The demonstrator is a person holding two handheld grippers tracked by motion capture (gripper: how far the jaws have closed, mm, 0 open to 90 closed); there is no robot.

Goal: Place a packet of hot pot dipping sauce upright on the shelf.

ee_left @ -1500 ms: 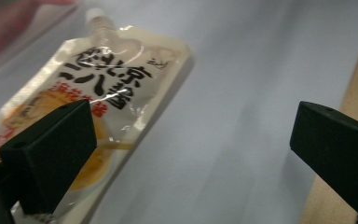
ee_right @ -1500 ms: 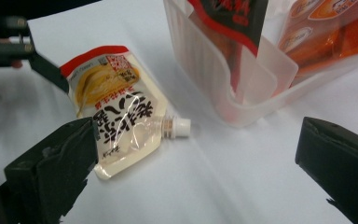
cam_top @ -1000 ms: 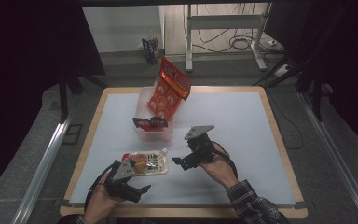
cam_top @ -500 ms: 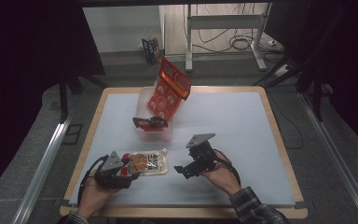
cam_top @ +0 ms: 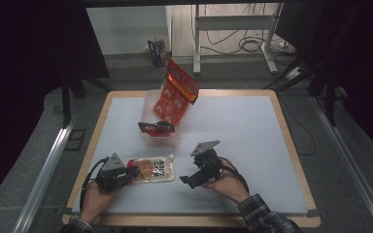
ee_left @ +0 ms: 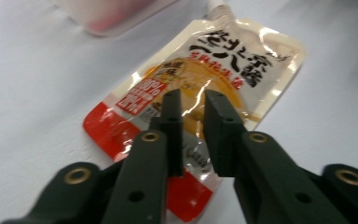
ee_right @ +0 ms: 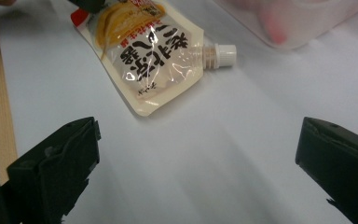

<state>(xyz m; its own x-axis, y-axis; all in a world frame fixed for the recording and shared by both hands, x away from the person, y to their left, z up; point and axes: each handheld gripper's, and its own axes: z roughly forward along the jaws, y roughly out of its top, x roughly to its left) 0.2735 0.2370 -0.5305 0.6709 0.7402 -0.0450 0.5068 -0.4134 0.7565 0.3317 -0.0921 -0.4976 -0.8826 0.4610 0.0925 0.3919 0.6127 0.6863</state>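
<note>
A flat spout pouch (cam_top: 156, 169) with a white cap, yellow food picture and red bottom edge lies on the white mat near the front left. My left gripper (cam_top: 133, 173) reaches over its red end from the left. In the left gripper view its jaws (ee_left: 192, 100) have just been closing and now stand narrow, pinching the pouch (ee_left: 223, 65) between them. My right gripper (cam_top: 189, 177) rests open on the mat just right of the pouch. In the right gripper view, the right gripper (ee_right: 198, 128) has wide-apart jaws facing the pouch (ee_right: 151, 49), with nothing between them.
A clear plastic bin (cam_top: 161, 140) stands behind the pouch, mid-table. A red snack bag (cam_top: 177, 94) leans out of it and a dark packet (cam_top: 156, 127) lies on its rim. The wooden table edge (cam_top: 189, 221) runs close to both hands.
My left gripper has slid right onto the pouch's red end and its jaws have closed from wide to narrow. The right gripper has barely moved.
</note>
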